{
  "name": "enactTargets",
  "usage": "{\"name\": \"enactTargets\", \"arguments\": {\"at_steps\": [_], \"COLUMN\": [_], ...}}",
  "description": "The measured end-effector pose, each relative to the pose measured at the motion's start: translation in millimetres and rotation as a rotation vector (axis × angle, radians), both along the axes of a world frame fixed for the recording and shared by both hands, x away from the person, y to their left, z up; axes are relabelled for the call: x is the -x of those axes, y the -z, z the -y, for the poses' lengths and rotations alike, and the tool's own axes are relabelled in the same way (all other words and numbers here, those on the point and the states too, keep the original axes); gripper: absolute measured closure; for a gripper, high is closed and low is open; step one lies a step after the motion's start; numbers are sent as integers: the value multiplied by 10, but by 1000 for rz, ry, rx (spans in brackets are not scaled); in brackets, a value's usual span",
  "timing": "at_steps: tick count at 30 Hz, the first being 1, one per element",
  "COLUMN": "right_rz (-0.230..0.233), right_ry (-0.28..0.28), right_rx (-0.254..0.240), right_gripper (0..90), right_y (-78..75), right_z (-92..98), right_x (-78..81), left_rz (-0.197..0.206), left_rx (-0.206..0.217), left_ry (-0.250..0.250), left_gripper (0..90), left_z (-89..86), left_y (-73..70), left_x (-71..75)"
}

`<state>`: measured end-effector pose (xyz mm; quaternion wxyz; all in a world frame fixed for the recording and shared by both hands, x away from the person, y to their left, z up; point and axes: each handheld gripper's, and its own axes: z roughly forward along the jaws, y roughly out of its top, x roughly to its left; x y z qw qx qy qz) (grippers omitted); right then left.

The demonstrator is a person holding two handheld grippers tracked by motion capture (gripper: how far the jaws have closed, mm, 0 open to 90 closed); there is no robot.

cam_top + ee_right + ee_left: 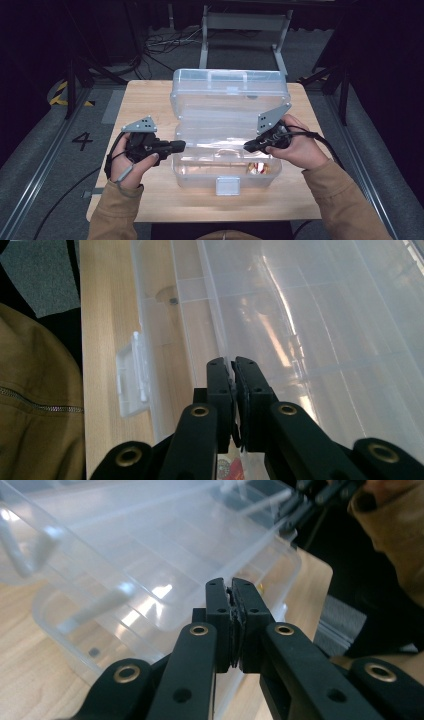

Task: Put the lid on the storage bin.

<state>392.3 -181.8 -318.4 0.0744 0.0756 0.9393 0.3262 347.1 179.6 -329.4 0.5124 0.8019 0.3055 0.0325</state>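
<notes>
A clear plastic box (227, 175) stands open on the wooden table (145, 100), its lid (230, 82) tipped back. A clear inner tray (220, 132) sits across the box's top. My left gripper (179, 146) is at the tray's left end, its jaws pressed together on the thin rim (231, 587). My right gripper (248, 146) comes in from the right and is shut on the tray's long edge (232, 365). The tray (310, 315) looks empty through its clear floor.
Small red and gold items (257, 168) lie in the box's bottom right corner, under the tray. A white latch (228, 186) hangs on the front wall, also seen in the right gripper view (132, 375). Cables and a metal frame (245, 30) lie on the floor beyond the table.
</notes>
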Motion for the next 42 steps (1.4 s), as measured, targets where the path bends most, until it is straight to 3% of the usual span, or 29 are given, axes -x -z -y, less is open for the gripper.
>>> {"name": "enactTargets", "arguments": {"at_steps": [4,7,16,20,27,35,39,42], "right_rz": [-1,0,-9,-13,-26,-10,-18,-1], "right_ry": [2,1,11,10,5,23,20,35], "right_rx": [-6,-8,-14,-19,-3,1,-27,-56], "right_gripper": [858,857,854,851,849,817,719,703], "right_y": [11,15,47,74,139,161,145,130], "right_z": [3,2,12,20,9,10,57,105], "right_x": [9,12,49,67,133,185,207,224], "left_rz": [30,74,94,125,133,123,122,119], "left_rx": [17,16,42,68,80,71,68,61], "left_ry": [-43,-77,-128,-166,-219,-226,-220,-213], "left_gripper": [856,843,866,873,898,898,899,898], "left_z": [-22,-16,11,-7,-29,-16,-13,-12], "left_y": [-15,-24,-31,-52,-56,-53,-51,-48], "left_x": [-8,-10,-51,-61,-78,-85,-87,-87]}}
